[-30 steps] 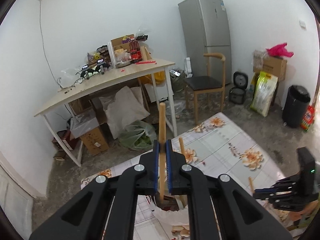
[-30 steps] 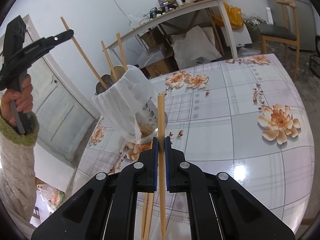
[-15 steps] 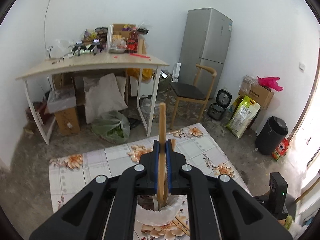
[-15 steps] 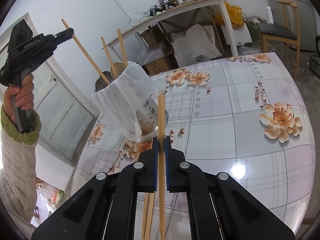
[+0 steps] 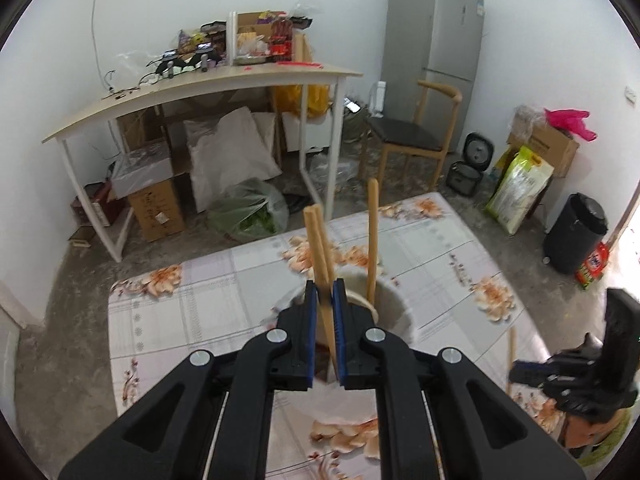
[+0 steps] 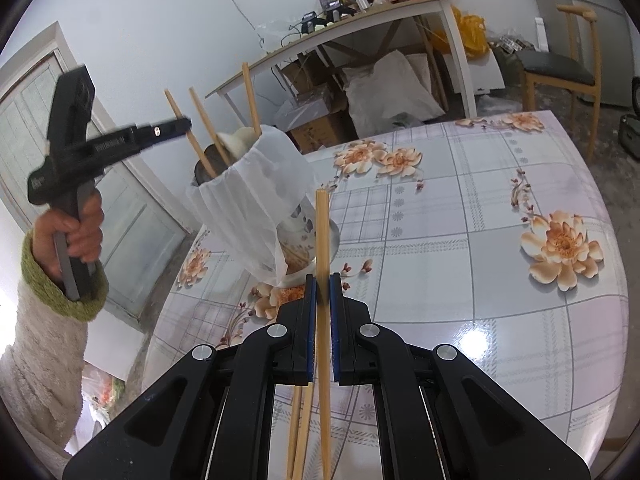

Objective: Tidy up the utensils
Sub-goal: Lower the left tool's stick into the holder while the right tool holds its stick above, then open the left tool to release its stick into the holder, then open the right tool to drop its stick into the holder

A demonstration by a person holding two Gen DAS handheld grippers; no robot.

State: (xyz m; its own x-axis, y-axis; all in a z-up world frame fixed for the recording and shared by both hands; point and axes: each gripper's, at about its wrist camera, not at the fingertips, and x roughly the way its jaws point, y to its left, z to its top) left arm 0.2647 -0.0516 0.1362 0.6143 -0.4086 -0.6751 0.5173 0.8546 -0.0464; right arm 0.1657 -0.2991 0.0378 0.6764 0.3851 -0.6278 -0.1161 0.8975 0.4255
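A utensil holder (image 6: 248, 200) lined with a white bag stands on the floral table (image 6: 460, 260). My left gripper (image 6: 182, 123), held in a hand, is shut on a wooden chopstick (image 6: 188, 132) whose lower end is inside the holder. In the left wrist view that chopstick (image 5: 320, 248) runs up between the blue pads of the left gripper (image 5: 325, 288), above the holder (image 5: 394, 304). Two more chopsticks (image 5: 372, 240) stand in the holder. My right gripper (image 6: 323, 280) is shut on another chopstick (image 6: 322, 236), near the table's front, to the right of the holder.
Loose chopsticks (image 6: 298, 420) lie on the table under the right gripper. A person's sleeve (image 6: 44, 344) fills the left edge. Beyond the table stand a cluttered desk (image 5: 208, 84), a chair (image 5: 408, 136), a fridge (image 5: 432, 32) and a black bin (image 5: 576, 232).
The left gripper has sunk and rolled, and its chopstick now reaches down into the holder. The right gripper and its chopstick have stayed put.
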